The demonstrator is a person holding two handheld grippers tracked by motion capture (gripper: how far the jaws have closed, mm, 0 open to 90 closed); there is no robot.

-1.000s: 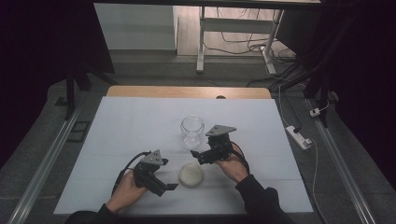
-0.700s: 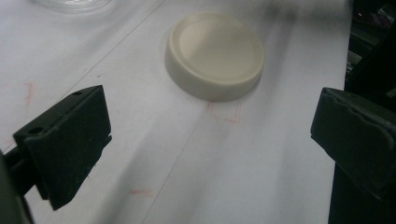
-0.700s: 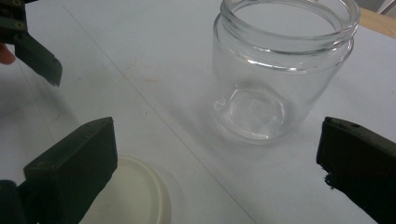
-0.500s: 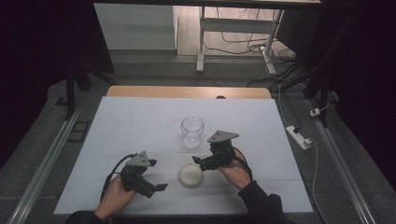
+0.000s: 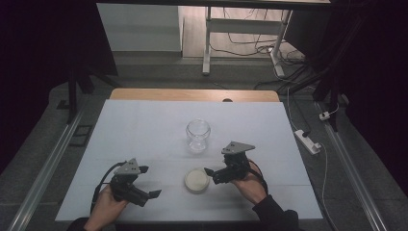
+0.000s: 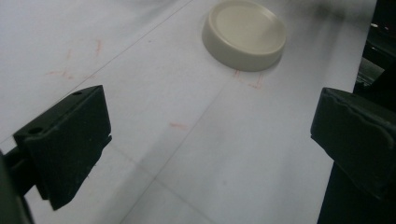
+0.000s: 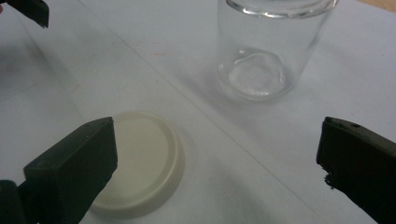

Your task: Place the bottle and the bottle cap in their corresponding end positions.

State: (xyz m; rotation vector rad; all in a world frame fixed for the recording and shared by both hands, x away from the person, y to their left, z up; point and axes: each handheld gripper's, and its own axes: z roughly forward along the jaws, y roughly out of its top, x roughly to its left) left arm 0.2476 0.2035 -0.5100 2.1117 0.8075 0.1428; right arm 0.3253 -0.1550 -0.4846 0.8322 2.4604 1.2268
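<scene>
- Left gripper [image 5: 155,193]: jaws wide apart, nothing held, low over white surface [image 5: 144,130].
- Right gripper [image 5: 208,171]: jaws wide apart, nothing held, just beside cream lid [image 5: 197,179].
- Lid flat on surface, near clear glass jar [image 5: 198,134], upright, uncapped.
- No readable writing; faint red marks on surface.

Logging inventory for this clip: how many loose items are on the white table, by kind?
Glass jar: 1
Cream lid: 1
Total: 2, jar open and upright, lid lying flat apart from it.
</scene>
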